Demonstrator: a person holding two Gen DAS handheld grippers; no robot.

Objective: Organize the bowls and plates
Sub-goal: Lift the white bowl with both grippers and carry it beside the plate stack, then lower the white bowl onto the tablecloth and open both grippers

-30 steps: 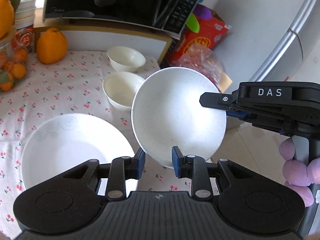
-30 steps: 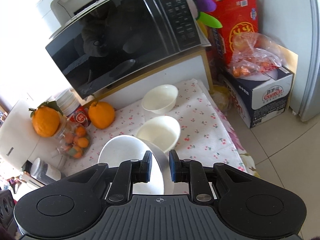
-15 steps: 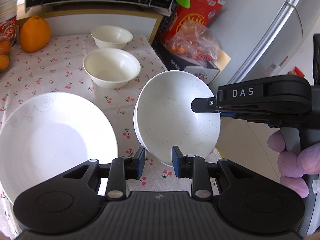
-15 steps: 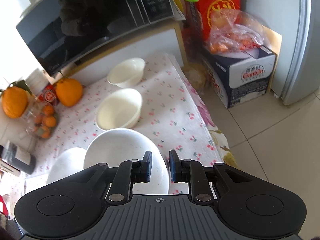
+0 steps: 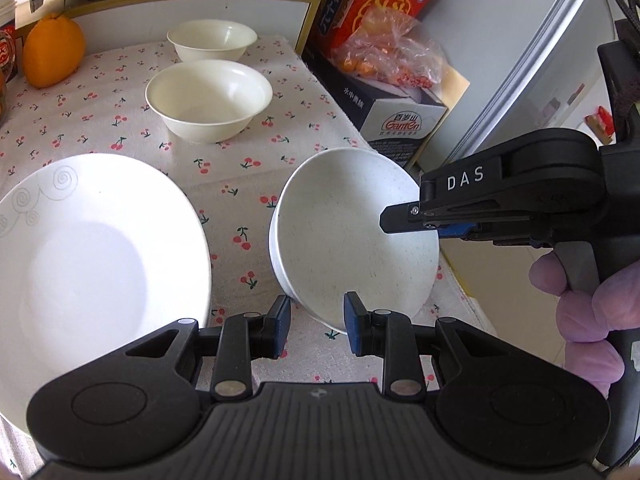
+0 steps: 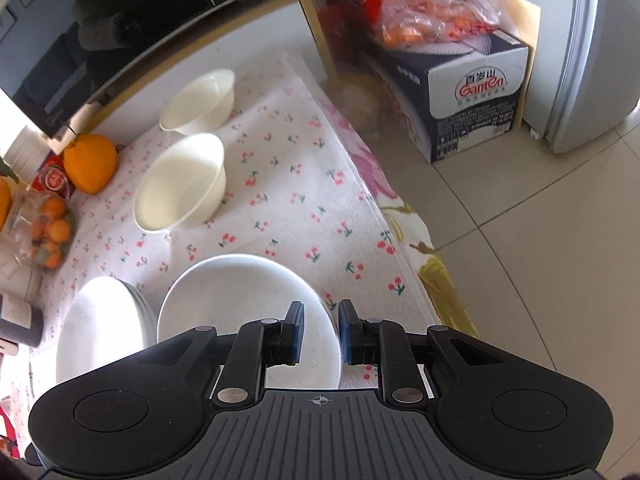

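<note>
The right hand-held gripper [image 6: 321, 332] pinches the rim of the speckled plate [image 5: 352, 236], tilted just above the desk [image 5: 240, 152]. The left hand-held gripper [image 5: 316, 330] hangs open, empty, beside it. By my reading little is organized: large plate [image 5: 92, 256] and 2 cream bowls [image 5: 208, 98] sit apart, unstacked.

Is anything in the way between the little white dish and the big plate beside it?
No, nothing visible. Only cherry tablecloth lies between the little dish, held tilted by the right tool, and the big plate. The open left tool is by the dish's near edge.
</note>
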